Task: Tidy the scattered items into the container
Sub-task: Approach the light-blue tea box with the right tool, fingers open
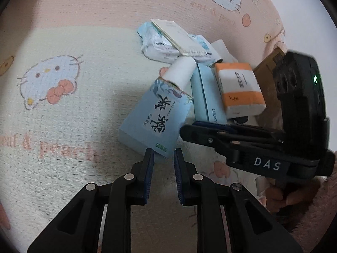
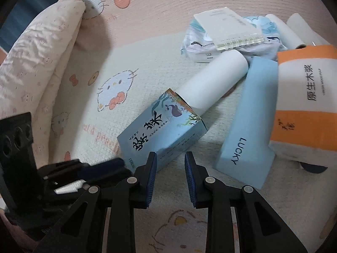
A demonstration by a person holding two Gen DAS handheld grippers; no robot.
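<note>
A blue printed box (image 1: pixel 155 120) with a white roll (image 1: pixel 180 74) sticking out of its torn end lies on the patterned sheet. My left gripper (image 1: pixel 163 154) is open, its tips at the box's near corner. My right gripper (image 2: pixel 171 158) is open just in front of the same box (image 2: pixel 160 130), and it shows from the side in the left wrist view (image 1: pixel 189 129). A light blue "LUCKY" box (image 2: pixel 246 126), an orange-and-white tissue pack (image 2: pixel 305 97), a notepad (image 2: pixel 229 27) on a blue-white pack (image 2: pixel 195 42) and more white rolls (image 2: pixel 282 29) lie behind.
A brown cardboard box (image 1: pixel 266 67) stands at the right behind the right gripper. A folded quilt (image 2: pixel 38 63) lies at the left in the right wrist view. The cartoon-printed sheet (image 1: pixel 73 105) stretches left of the pile.
</note>
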